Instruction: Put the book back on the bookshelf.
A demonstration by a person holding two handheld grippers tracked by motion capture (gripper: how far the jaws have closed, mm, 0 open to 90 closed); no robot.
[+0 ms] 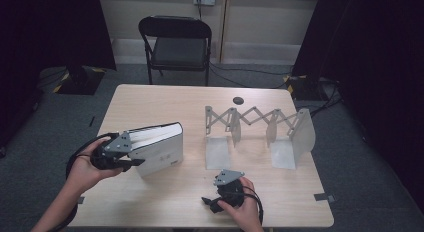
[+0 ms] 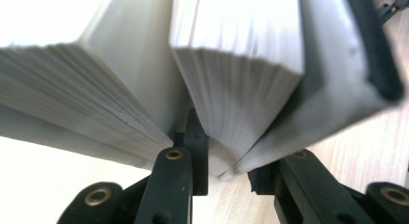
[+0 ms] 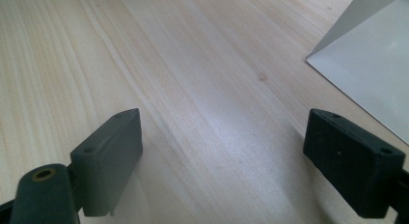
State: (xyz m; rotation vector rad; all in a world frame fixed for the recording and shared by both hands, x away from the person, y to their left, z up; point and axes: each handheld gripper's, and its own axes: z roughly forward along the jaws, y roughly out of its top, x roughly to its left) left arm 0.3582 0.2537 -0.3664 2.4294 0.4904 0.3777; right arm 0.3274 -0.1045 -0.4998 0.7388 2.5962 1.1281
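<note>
Clamping only part of the book (image 1: 159,144) is your main risk. Your left gripper (image 1: 131,163) has one jaw pushed in between the pages and the other outside the cover, closed on the cover plus a wedge of pages at the near corner. In the left gripper view that corner (image 2: 231,161) sits right between the jaws, with the rest of the page block fanned off to the side.

The book stands on the left half of the tabletop (image 1: 150,99), leaning, with its page edges up and toward you. Lift or swing it from here and the loose block can flop open — weight shifts and the clamped pages may crease, tear or slide out. I'd judge the hold as shallow, since it's near a corner rather than mid-edge.

Your right gripper (image 1: 211,202) rests low at the near edge, jaws wide apart and empty. Its own view shows bare wood and the base plate of the folding rack (image 3: 366,84).

That rack (image 1: 260,129) stands well right of the book — slots look narrow. If the book goes in there, a splayed book will catch on a divider and may shove the light rack. Use the free gripper to steady one or the other.
</note>
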